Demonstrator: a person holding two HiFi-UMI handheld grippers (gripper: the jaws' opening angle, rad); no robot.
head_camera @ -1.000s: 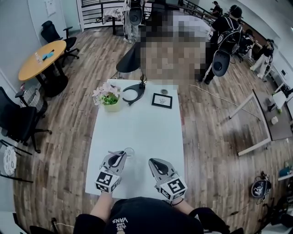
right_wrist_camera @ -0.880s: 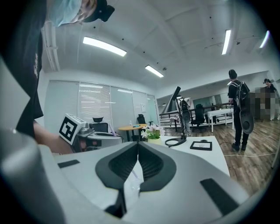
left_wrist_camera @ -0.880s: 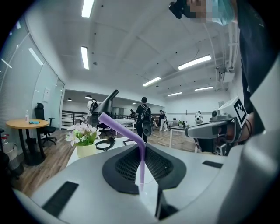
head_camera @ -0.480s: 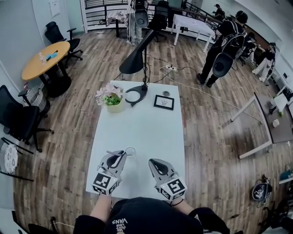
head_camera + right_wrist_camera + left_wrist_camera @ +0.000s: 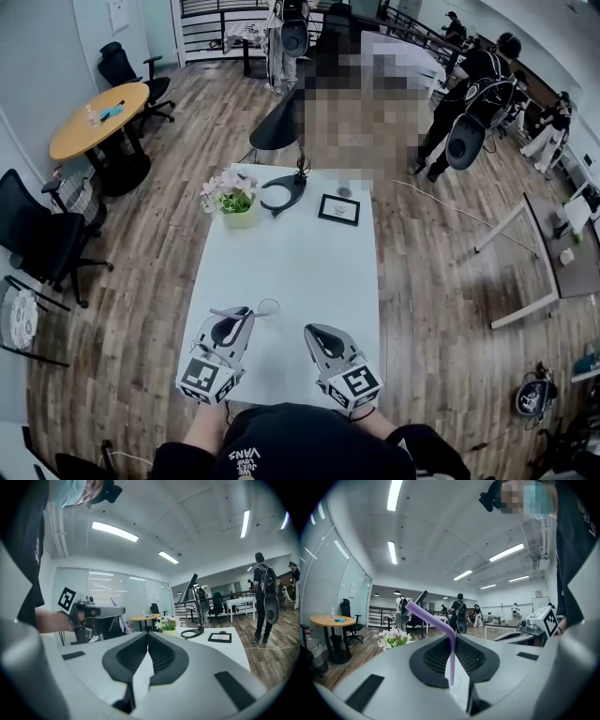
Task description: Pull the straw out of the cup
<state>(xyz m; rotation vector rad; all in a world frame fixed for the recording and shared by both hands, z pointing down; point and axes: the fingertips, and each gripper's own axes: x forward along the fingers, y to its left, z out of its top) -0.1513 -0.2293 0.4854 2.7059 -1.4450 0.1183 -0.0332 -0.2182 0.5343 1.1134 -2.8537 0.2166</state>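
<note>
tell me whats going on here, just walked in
A person stands at the near end of a white table with a claw in each hand. The left claw is shut on a purple straw, held upright with its bent top leaning left. The clear cup stands on the table just beside that claw, and the straw's lower end looks clear of it. The right claw is shut with nothing in it.

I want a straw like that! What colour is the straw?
Light purple. The straw shows best in the left gripper view.
</note>
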